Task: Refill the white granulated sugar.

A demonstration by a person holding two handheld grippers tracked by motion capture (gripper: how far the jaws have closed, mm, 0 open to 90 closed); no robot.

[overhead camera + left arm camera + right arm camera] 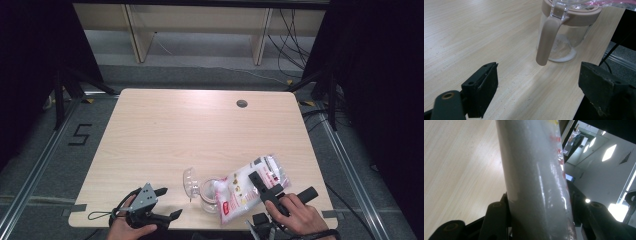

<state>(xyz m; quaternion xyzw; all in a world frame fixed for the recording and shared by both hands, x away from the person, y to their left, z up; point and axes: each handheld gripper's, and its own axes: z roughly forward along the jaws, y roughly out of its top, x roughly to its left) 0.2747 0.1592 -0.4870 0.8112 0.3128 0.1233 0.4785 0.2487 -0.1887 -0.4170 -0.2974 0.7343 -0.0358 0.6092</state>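
Right gripper clamps the white bag — tilted over the glass jug at 6 o'clock on the table. Left gripper, at 9 o'clock of the jug — jaws wide apart, holding nothing.

On the pale wooden table a clear jug stands near the six o'clock edge, its open lid tipped up at its ten o'clock side. A white bag with red print lies tilted over the jug's mouth from four o'clock, clamped in the right claw, whose hand comes in at five o'clock. The left claw rests at seven o'clock, jaws spread with nothing between them, pointing toward the jug. A round cable hole sits near one o'clock.
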